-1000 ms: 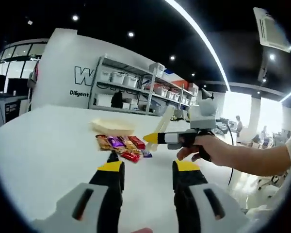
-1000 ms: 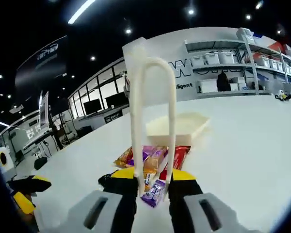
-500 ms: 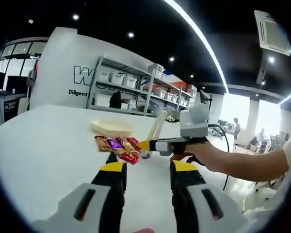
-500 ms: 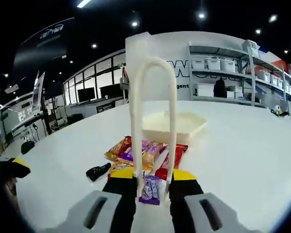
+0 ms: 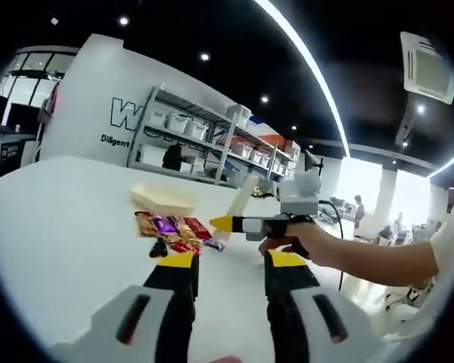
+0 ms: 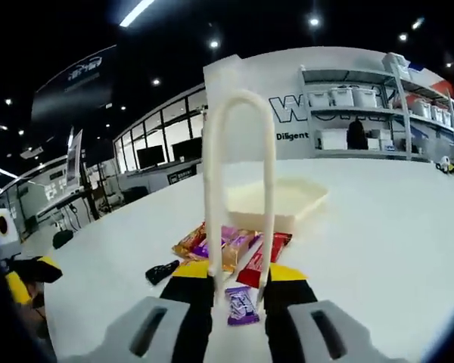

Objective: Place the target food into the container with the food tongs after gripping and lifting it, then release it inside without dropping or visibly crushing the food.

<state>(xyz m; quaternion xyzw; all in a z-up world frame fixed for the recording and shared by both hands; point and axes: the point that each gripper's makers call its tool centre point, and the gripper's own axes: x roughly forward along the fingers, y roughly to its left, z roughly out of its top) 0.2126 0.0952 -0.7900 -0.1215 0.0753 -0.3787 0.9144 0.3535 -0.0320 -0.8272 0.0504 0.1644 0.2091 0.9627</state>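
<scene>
- The right gripper [image 6: 238, 287] has its fingers clenched on a pair of white tongs [image 6: 238, 189], which stand up between them with the looped end away from the camera.
- Both tong tips sit just above a small purple snack packet [image 6: 242, 305] lying on the white tabletop [image 6: 378, 249], apart from the rest of the pile. I cannot tell whether the tips touch it.
- Just beyond it lie more wrapped bars [image 6: 227, 246], orange, purple and red, with a small black item [image 6: 163, 271] beside them. The pale, shallow container [image 6: 276, 200] is past the pile, nearer the far edge of the tabletop.
- The left gripper [image 5: 227, 268] hangs over the tabletop, well short of the packets, its fingers released and holding nothing.
- In the left gripper view, a hand [image 5: 306, 242] holds the right gripper out towards the pile.
- Risks, as I judge them: the slick wrapper could slide out of the smooth tong tips if they close off-centre, dropping it short of the container. Too hard a squeeze would crush the food inside. A loose grip on the tongs could let them twist during the carry.
</scene>
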